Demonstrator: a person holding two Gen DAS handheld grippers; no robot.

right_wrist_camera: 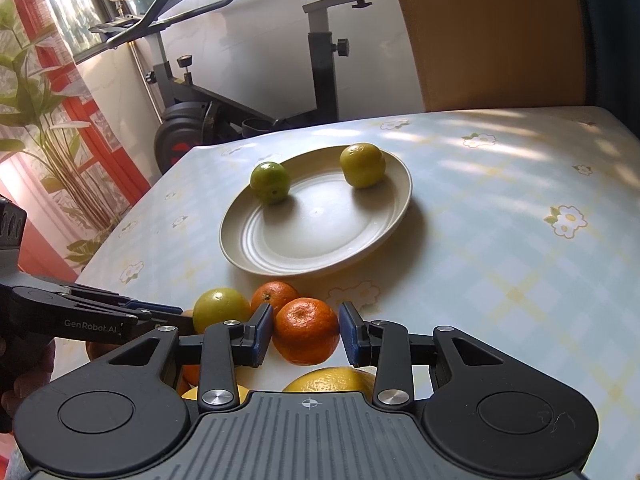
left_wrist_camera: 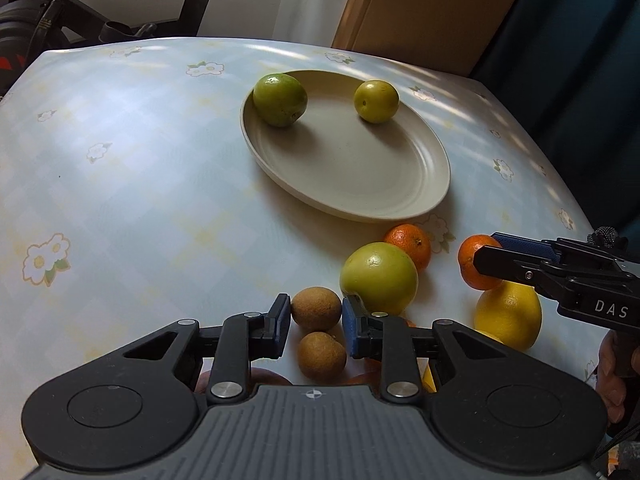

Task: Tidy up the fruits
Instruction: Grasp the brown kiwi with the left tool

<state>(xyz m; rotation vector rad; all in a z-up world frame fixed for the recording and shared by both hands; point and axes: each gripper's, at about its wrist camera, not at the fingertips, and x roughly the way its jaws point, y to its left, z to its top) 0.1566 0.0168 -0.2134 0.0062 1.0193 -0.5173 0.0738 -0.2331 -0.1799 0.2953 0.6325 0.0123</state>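
A beige plate holds two green fruits at its far side. In front of it lies a pile of fruit. My left gripper is open, its jaws on either side of a brown kiwi, with a second kiwi just below. My right gripper has its jaws against both sides of an orange mandarin, shut on it. A big green apple, another mandarin and a yellow lemon lie close by.
The table has a pale blue flowered cloth. An exercise bike stands beyond the far edge, a wooden chair back behind the table, and a plant at the left.
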